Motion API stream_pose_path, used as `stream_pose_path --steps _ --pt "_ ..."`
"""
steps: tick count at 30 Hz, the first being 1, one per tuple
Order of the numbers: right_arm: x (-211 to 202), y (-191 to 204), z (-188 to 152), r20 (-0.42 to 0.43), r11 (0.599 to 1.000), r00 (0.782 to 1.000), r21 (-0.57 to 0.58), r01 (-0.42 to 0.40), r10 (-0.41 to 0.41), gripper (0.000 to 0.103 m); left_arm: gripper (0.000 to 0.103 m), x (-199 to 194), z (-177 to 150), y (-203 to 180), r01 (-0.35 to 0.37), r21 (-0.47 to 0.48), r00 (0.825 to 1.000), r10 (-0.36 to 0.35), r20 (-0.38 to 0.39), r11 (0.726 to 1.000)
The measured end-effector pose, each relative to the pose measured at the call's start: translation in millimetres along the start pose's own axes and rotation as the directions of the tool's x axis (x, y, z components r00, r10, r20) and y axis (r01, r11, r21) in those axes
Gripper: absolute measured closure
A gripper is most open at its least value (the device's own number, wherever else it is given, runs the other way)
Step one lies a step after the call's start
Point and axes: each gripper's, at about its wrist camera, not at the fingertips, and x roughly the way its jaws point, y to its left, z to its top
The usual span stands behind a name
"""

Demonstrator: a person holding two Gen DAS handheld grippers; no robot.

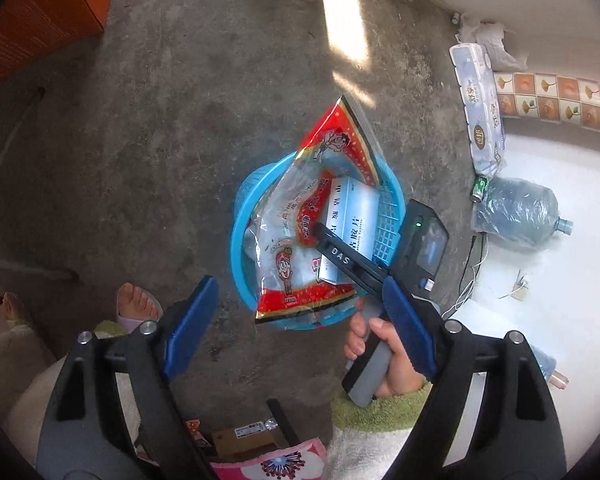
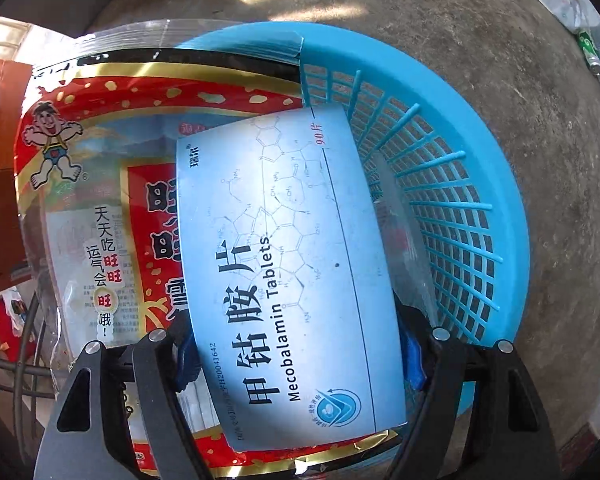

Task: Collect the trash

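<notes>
left tongs (image 1: 296,320): spread, nothing between the pads, held above the floor (image 1: 140,140) | right tongs (image 2: 300,356): pinching the tablet box (image 2: 284,272) by its sides | tablet box: over the snack bag (image 2: 100,184), inside the blue basket (image 2: 500,208) | blue basket: on the floor

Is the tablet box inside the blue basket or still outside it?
Inside: the tablet box lies over the snack bag within the blue basket rim, between the right gripper pads.
</notes>
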Motion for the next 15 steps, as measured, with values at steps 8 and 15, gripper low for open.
stream_pose_path --steps 8,15 --pt "-5 -15 -17 0.078 0.996 0.996 0.084 -0.037 0.031 0.024 0.023 -106 -48 9 0.088 0.088 0.991 -0.097 0.095 0.992" --pt "-77 -30 -59 0.225 0.993 0.973 0.091 -0.068 0.046 0.023 0.023 -198 -126 41 0.123 0.217 0.958 -0.173 0.228 0.968"
